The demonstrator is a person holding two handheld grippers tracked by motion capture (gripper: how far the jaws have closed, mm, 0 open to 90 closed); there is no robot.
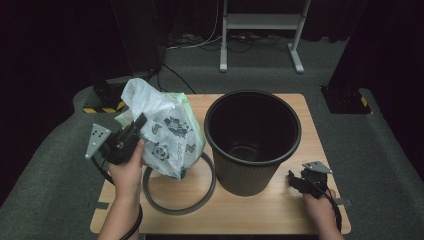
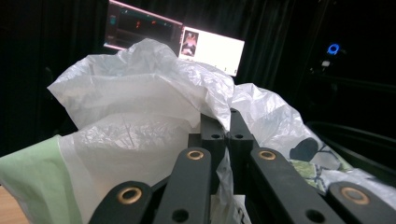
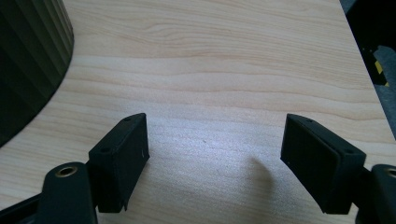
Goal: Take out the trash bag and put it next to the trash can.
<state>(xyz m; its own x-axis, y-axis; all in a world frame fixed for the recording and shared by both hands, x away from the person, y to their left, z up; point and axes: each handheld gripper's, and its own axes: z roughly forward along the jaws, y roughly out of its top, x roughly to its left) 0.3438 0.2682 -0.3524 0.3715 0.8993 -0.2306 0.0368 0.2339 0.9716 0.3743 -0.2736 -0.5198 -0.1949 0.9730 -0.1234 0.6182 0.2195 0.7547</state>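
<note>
A crumpled white plastic bag (image 1: 162, 127) with green and dark printed pictures hangs over the left half of the wooden table (image 1: 280, 205). My left gripper (image 1: 141, 121) is shut on its thin film. In the left gripper view the two jaws meet with the bag (image 2: 140, 102) pinched between them, and the gripper (image 2: 227, 127) points up into the billowing plastic. A black ribbed bin (image 1: 252, 140) stands upright and empty in the middle of the table. My right gripper (image 1: 295, 181) rests low at the table's right front, beside the bin. Its jaws (image 3: 215, 154) stand wide open over bare wood.
A grey ring (image 1: 177, 200) lies flat on the table under the bag, left of the bin. The bin's ribbed wall (image 3: 28, 60) fills the left edge of the right gripper view. Beyond the table are a white frame (image 1: 260, 30), dark stands and cables on grey carpet.
</note>
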